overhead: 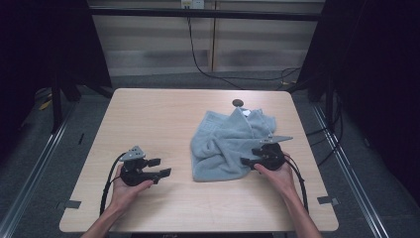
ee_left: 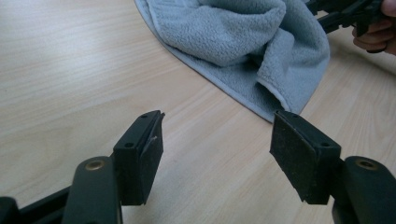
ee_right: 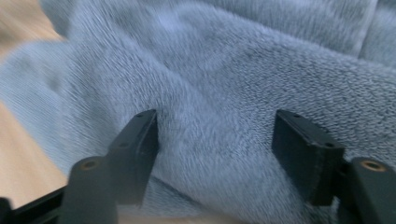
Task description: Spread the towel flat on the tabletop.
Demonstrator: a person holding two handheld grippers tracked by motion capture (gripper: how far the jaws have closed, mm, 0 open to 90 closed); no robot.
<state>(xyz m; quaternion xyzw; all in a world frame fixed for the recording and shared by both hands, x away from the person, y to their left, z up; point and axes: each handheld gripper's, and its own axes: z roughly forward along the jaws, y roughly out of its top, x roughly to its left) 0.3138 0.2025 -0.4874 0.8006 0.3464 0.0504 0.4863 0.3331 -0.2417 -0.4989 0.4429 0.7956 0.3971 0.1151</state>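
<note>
Towel: crumpled on pale wooden table
Left gripper: jaws spread, nothing held
Right gripper: jaws spread over towel
Room: dark curtains, grey floor

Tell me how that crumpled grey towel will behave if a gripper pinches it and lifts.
The towel lies in soft bunched folds, so it will probably sag and drape rather than hold shape. Its fleecy pile should give the right gripper, whose jaws stand open against it, decent friction. A push would likely bunch it up rather than slide it whole across the table.
</note>
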